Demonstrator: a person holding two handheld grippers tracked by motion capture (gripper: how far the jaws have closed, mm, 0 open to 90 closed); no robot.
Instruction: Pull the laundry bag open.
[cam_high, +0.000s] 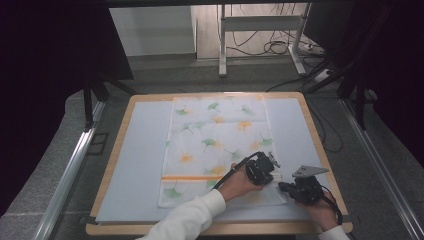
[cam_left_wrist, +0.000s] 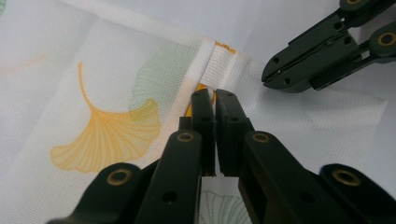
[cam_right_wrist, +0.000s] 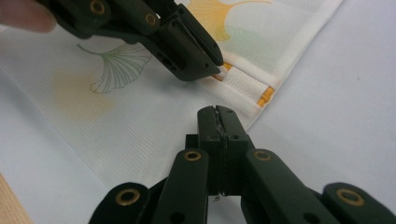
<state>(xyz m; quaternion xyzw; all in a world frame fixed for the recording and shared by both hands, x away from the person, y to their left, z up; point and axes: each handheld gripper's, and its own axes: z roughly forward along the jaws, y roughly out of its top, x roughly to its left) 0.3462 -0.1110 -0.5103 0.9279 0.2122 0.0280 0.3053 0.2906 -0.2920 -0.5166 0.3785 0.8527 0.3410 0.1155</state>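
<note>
Both claws are closed at the folded right edge of the ginkgo-print cloth (cam_high: 215, 145) on the counter (cam_high: 140, 150): the left claw (cam_left_wrist: 215, 100) pinches its hem, the right claw (cam_right_wrist: 217, 114) pinches the cloth edge.

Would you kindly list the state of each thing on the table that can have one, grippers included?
Cloth: spread flat on the mat, with its near right corner folded over onto itself.
Left gripper: jaws shut, tips down on the folded hem of the cloth.
Right gripper: jaws shut, tips at the cloth's edge by the folded corner; whether they pinch fabric cannot be told.
Mat: lying flat on the wooden table.
</note>
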